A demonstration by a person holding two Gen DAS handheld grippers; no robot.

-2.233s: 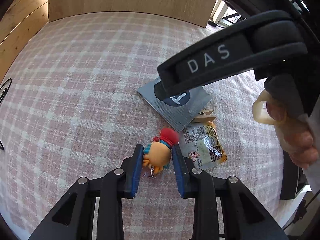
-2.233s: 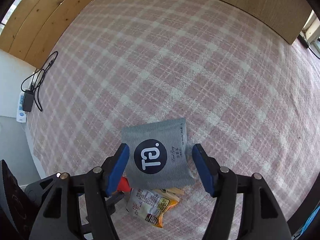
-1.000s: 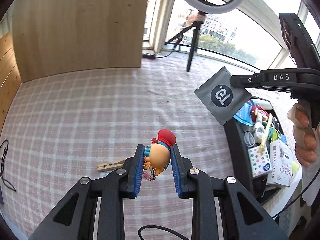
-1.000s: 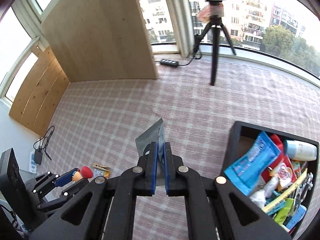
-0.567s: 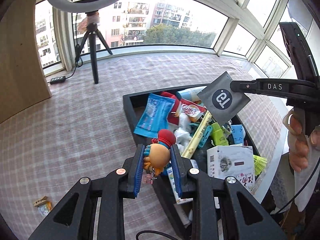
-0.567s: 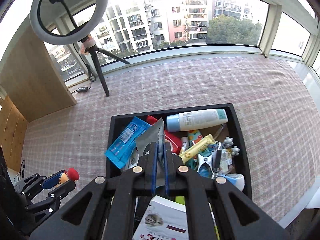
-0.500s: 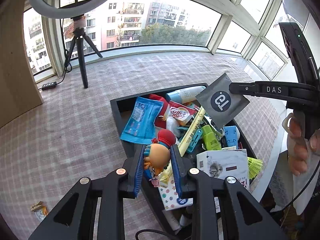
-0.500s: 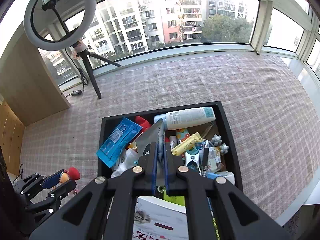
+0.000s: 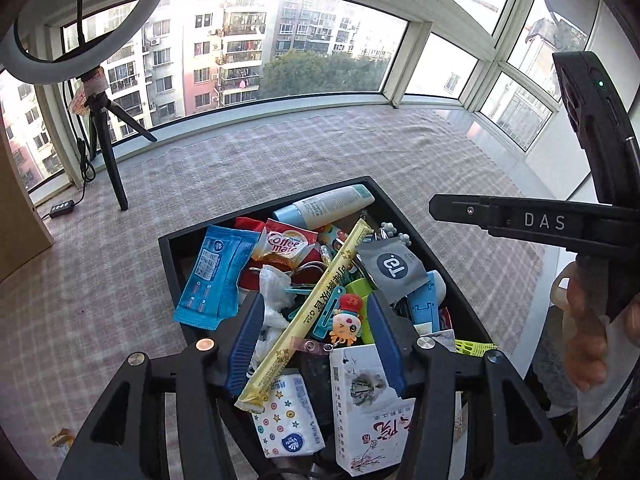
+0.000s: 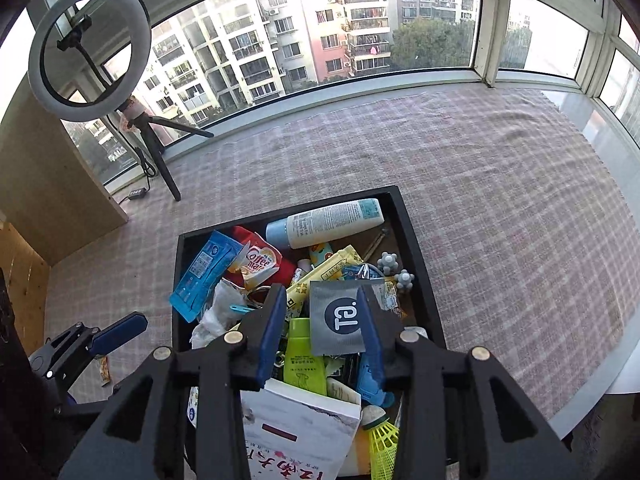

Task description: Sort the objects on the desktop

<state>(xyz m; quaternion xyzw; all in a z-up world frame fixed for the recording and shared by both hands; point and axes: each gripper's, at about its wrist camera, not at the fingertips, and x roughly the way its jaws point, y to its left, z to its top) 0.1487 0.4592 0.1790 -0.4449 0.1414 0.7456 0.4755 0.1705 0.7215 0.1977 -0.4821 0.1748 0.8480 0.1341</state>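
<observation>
Both tongs hang released over the black bin (image 9: pixel 170 256) — left gripper (image 9: pixel 316 344), right gripper (image 10: pixel 320 320). The toy (image 9: pixel 347 320) and grey sachet (image 10: pixel 338 318) lie loose on the clutter inside.

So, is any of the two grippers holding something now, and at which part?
Nothing is held. The left gripper is open above the cartoon keychain, and the right gripper is open above the grey sachet; both lie in the black box.

- Left gripper (image 9: pixel 316 336) spread wide above black box (image 9: pixel 170 248).
- Cartoon figure (image 9: pixel 345 322) lying inside box, between fingers (image 9: pixel 245 338), touching neither.
- Grey sachet (image 9: pixel 394 266) beside it.
</observation>
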